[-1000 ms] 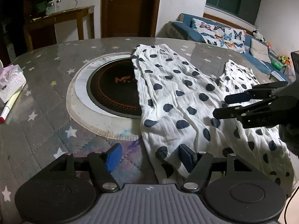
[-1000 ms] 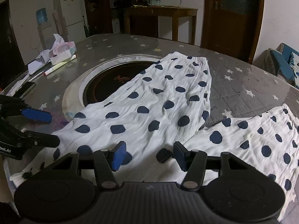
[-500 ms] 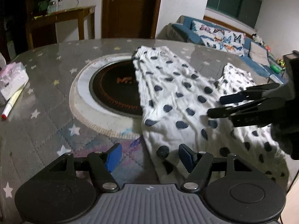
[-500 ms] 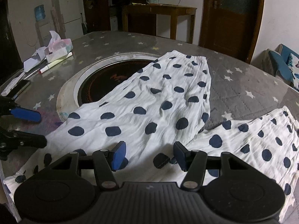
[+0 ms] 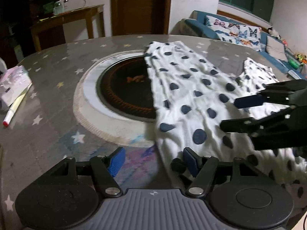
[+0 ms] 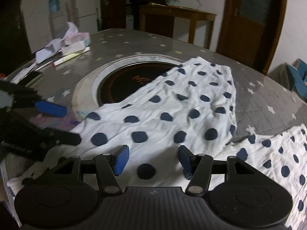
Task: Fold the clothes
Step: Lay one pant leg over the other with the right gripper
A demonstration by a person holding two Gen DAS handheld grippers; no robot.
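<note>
— Both claws are wide and hold nothing. Left gripper [image 5: 153, 160] hangs low over the near edge of the trousers [image 5: 191, 99], one pad [image 5: 117, 161] over bare table [image 5: 48, 88], the other over cloth. Right gripper [image 6: 152, 160] hangs over the cloth further right, a dark dot between its pads.

— Where do the trousers lie?

— Flat on the table, white with dark dots. One leg runs away from us across the right part of the hob [image 5: 126, 94]; the other leg [image 6: 278, 153] splays off to the right, so the two make a V.

— So the fold has not begun?

— I judge not. To do it well, each claw should go down onto the near edge and pinch both layers, well apart from the other, then lift together so the cloth does not bunch. The fabric looks thin and crinkled, so a shallow bite might slip.

— Do the two cameras differ?

— Yes. Left camera shows the sofa [image 5: 239, 30] and the far end of the right leg. Right camera shows the tissue pack [image 6: 74, 42], the pen [image 6: 65, 59] and a fridge [image 6: 84, 5], and more of the gap between the legs. Both views are a little blurred.
</note>
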